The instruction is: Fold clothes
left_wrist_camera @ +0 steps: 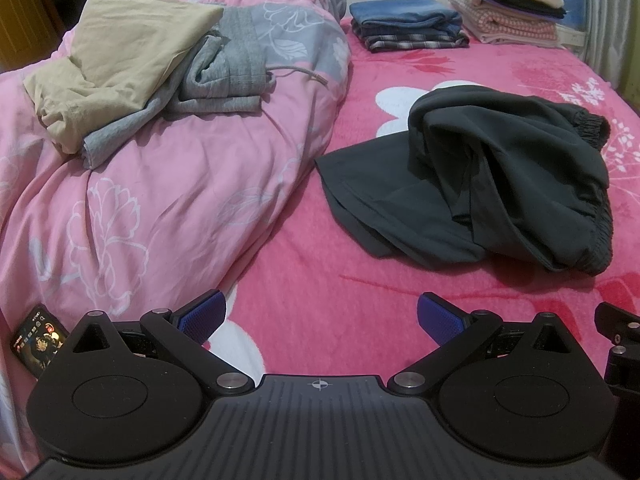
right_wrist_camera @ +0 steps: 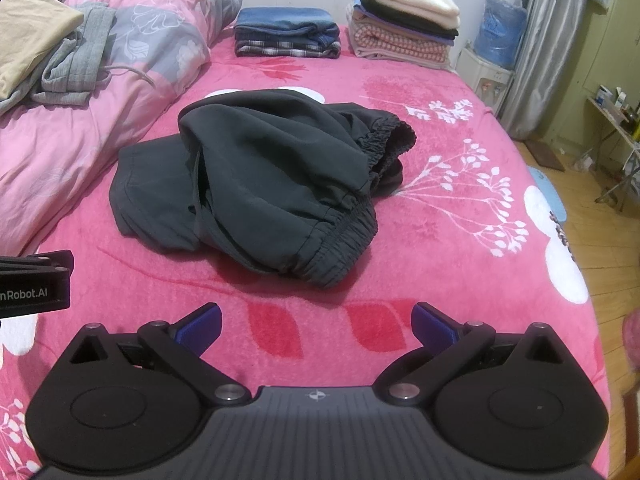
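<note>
A crumpled pair of black trousers (left_wrist_camera: 480,184) with an elastic waistband lies in a heap on the pink floral bed (left_wrist_camera: 320,280); it also shows in the right wrist view (right_wrist_camera: 272,184). My left gripper (left_wrist_camera: 320,316) is open and empty, held above the bed in front of the trousers and to their left. My right gripper (right_wrist_camera: 316,320) is open and empty, held just in front of the waistband. The right gripper's edge shows in the left wrist view (left_wrist_camera: 620,332), and the left gripper's side shows in the right wrist view (right_wrist_camera: 36,280).
A pink and grey quilt (left_wrist_camera: 160,184) is bunched on the left, with a tan garment (left_wrist_camera: 120,56) and a grey garment (left_wrist_camera: 224,68) on it. Folded stacks (left_wrist_camera: 408,24) (left_wrist_camera: 512,4) sit at the far end. A phone (left_wrist_camera: 38,340) lies at near left. The bed's right edge (right_wrist_camera: 576,264) drops to the floor.
</note>
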`<act>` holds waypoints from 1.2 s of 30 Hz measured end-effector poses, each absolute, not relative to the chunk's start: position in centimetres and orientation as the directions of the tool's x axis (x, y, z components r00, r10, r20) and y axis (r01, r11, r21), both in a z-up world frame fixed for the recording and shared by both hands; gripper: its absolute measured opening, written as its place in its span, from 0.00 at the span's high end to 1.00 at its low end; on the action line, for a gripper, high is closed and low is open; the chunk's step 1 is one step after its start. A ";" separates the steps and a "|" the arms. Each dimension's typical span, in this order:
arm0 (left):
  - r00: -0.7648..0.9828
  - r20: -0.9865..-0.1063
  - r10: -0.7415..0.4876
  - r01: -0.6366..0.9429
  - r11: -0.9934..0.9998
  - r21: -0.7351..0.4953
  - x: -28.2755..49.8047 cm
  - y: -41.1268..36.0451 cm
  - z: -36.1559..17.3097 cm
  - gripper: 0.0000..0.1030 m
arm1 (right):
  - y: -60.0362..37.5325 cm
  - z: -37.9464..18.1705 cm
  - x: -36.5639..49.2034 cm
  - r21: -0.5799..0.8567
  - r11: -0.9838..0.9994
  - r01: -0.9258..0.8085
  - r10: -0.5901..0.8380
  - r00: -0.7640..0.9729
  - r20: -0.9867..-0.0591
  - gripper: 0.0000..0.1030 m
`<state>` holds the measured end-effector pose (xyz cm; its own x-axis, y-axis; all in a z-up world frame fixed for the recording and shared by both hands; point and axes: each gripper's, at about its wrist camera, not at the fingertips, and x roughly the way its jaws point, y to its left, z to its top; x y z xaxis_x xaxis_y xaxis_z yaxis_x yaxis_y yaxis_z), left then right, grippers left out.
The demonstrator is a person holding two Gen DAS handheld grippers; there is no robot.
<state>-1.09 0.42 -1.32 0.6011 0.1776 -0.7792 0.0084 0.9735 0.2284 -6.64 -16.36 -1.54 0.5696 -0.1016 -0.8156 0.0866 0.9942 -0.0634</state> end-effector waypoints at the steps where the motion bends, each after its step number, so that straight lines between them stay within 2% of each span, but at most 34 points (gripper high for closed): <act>1: 0.601 -0.780 0.177 0.008 0.974 0.228 -1.1 0.4 -1.3 0.00 | -16.4 -1.5 -6.6 -0.064 0.994 0.087 -0.102 0.570 -0.815 0.00; 23: 0.649 -0.748 0.140 0.013 0.981 0.195 -1.4 0.4 -0.6 0.00 | -16.8 -0.9 -6.9 -0.020 0.996 0.088 -0.068 0.595 -0.800 0.00; 29: 0.689 -0.721 0.071 0.037 0.990 0.134 -1.4 0.4 0.4 0.00 | -17.1 -0.3 -6.7 -0.009 0.998 0.061 -0.045 0.618 -0.785 0.00; 36: 0.769 -0.637 -0.054 0.134 0.988 0.078 -1.1 -0.1 2.0 0.00 | -18.0 0.6 -6.0 0.011 0.999 0.030 -0.011 0.651 -0.759 0.00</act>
